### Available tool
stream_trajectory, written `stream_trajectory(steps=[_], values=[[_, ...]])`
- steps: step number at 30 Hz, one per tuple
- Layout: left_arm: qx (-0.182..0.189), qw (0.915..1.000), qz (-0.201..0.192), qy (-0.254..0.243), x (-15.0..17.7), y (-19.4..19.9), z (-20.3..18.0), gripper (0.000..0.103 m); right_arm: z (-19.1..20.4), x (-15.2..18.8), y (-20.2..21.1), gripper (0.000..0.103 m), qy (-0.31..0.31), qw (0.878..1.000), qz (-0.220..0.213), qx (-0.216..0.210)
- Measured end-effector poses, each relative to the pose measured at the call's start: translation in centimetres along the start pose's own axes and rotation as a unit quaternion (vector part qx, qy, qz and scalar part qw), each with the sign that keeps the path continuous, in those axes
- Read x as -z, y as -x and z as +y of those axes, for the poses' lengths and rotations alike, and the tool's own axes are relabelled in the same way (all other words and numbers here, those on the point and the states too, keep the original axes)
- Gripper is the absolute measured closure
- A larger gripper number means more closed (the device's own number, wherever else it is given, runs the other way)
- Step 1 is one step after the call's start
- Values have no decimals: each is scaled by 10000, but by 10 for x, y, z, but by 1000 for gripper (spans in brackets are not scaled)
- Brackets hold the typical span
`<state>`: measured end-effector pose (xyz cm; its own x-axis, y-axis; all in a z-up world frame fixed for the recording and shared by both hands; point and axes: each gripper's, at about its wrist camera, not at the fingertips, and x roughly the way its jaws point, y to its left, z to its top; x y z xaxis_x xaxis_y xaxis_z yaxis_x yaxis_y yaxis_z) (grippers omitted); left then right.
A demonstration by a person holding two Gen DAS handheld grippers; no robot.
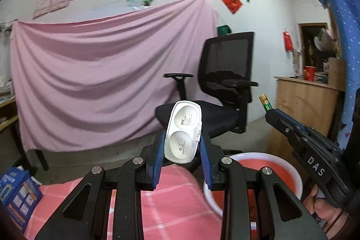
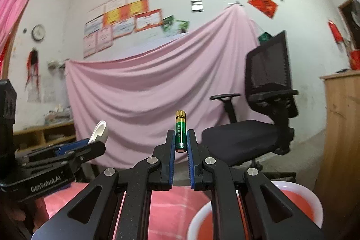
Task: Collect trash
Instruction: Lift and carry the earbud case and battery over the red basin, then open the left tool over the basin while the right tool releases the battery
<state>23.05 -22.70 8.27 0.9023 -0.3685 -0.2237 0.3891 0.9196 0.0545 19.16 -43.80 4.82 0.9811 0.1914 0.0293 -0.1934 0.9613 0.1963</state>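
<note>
My left gripper is shut on a white plastic blister tray with two round hollows, held upright in the air; it also shows edge-on in the right wrist view. My right gripper is shut on a green and gold AA battery, held upright; the battery tip also shows in the left wrist view. A red basin with a white rim sits below and to the right, also in the right wrist view. Both grippers hover above a pink checked cloth.
A black office chair stands ahead, before a hanging pink sheet. A wooden cabinet is at the right. A blue box lies at the left of the cloth.
</note>
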Motion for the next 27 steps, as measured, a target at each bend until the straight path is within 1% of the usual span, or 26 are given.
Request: stream_trajectory(steps=[4,11,15,20,25,27], values=[[277,9995,96,-133,-1,-13,-21,77,-20,-1,9,95,-186,9995,24,240],[592,9973,400,-186,3,-40,-46,77,-41,0,14,95,-397,9970,211,637],[846,9943,638,-92,7,-50,-53,77,-56,6,4,95,-561,9927,610,871],[963,9916,863,-9,13,-62,-58,77,-74,16,-7,94,-809,9853,1102,1028],[956,9891,1090,261,19,-71,-50,77,-81,23,-11,93,-966,9801,1374,1061],[918,9889,1114,340,20,-71,-45,77,-82,24,-12,93,-998,9791,1425,1055]])
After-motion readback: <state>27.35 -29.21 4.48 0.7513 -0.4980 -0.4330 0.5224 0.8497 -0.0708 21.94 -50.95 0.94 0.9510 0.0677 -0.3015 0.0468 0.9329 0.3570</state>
